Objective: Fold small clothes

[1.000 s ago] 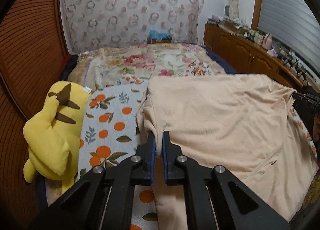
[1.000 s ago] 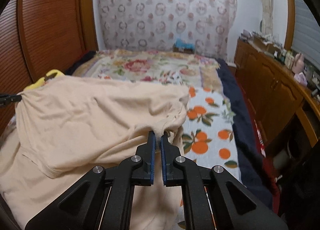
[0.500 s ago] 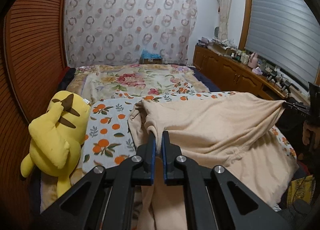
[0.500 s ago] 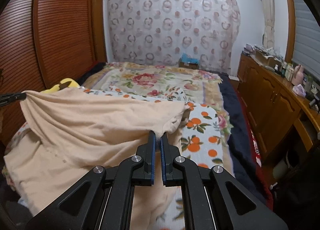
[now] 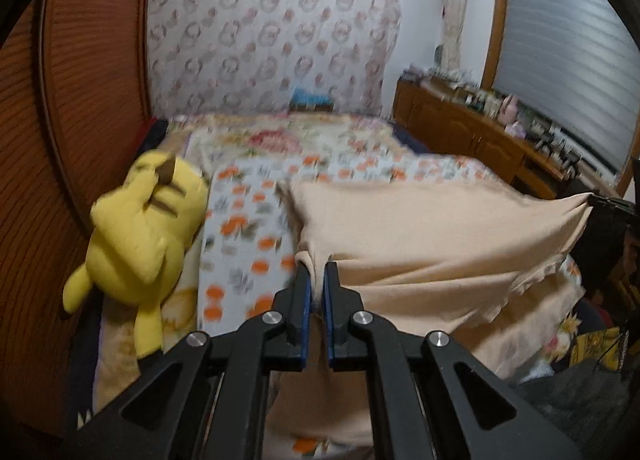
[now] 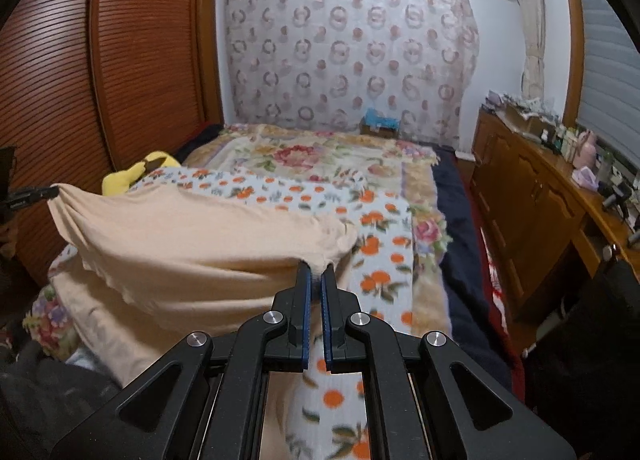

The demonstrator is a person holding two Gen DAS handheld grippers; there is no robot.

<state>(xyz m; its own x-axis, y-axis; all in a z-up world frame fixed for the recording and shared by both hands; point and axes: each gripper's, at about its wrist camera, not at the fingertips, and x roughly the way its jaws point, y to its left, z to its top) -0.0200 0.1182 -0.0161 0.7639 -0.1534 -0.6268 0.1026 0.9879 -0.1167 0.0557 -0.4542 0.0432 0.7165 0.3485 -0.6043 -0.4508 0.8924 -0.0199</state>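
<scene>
Left gripper (image 5: 316, 272) pinching one corner of a peach garment (image 5: 432, 244), jaws pressed together on a small bunch of the cloth, blue pads against the fabric. Right gripper (image 6: 316, 274) pinching the opposite corner of the same peach garment (image 6: 192, 236), jaws likewise closed on a tuft of cloth. Seen from the left wrist, the right gripper's tip at the far right edge with the fabric drawn to a point there; seen from the right wrist, the left gripper's tip at the far left edge, holding the other corner. Top edge of the garment stretched between the two grippers and raised above the bed (image 6: 424, 180), the rest sagging down, with a seamed edge draping in front and a lower layer lying on the bedding. Under the garment, an orange-print blanket (image 6: 384, 248) spread over a floral quilt (image 6: 304, 152). Yellow plush toy (image 5: 144, 228) lying on the bed's left side next to the wooden louvred wardrobe (image 6: 148, 52), just beside the orange-print blanket and apart from the garment. Patterned curtain (image 6: 348, 56) hanging behind the head of the bed. Wooden sideboard (image 6: 532, 196) along the right wall, topped with small bottles and clutter too small to tell apart. Left wrist view blurred, especially across the bedding.
</scene>
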